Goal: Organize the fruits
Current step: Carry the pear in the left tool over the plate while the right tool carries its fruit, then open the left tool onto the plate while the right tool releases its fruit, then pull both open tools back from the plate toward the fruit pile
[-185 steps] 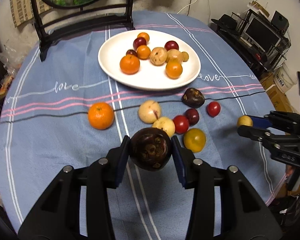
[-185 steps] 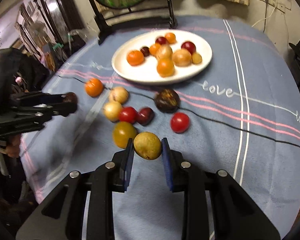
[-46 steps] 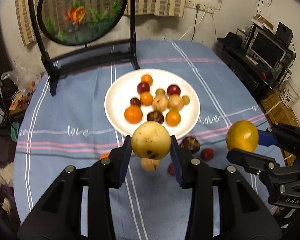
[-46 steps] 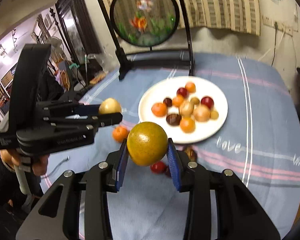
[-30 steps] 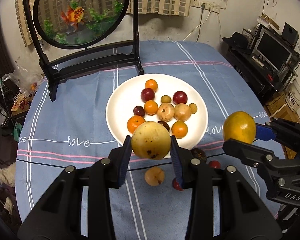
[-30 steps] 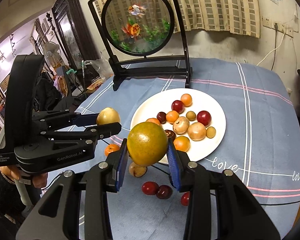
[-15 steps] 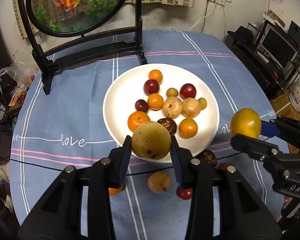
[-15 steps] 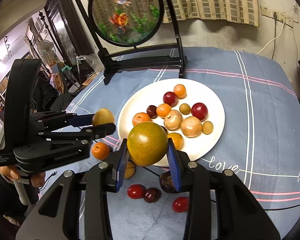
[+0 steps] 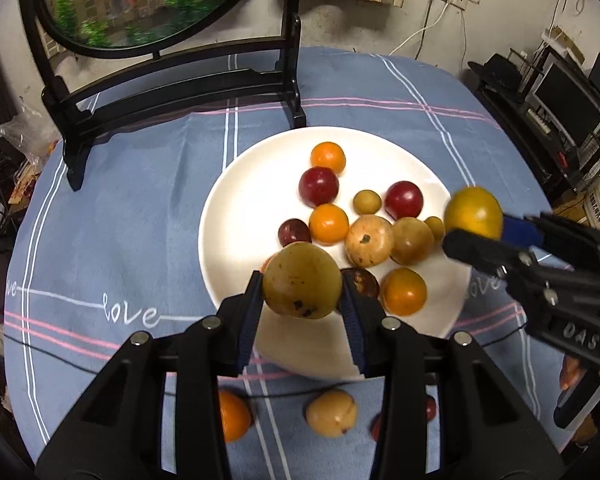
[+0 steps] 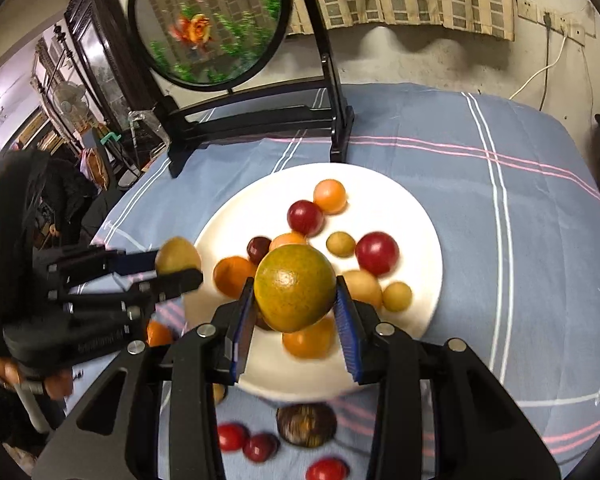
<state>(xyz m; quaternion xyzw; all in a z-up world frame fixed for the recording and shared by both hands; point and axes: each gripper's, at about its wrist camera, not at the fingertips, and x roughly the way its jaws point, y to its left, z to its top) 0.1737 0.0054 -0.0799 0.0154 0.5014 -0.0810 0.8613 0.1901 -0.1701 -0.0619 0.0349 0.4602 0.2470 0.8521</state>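
The left gripper (image 9: 302,280) clamps a pale yellow-brown fruit (image 9: 302,280) above the near edge of a white plate (image 9: 236,208) of small fruits on a table (image 9: 140,184) with a blue cloth. The right gripper (image 10: 295,294) clamps a green-orange citrus (image 10: 295,294) over the same plate. A few fruits lie loose on the cloth beside the plate.

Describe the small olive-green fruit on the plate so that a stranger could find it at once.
Start from the round white plate on the blue striped tablecloth. Near the plate's middle, the small olive-green round fruit lies between two dark red round fruits. It is one of the smallest fruits there, dull yellowish-green, while its close neighbours are red, orange or tan.
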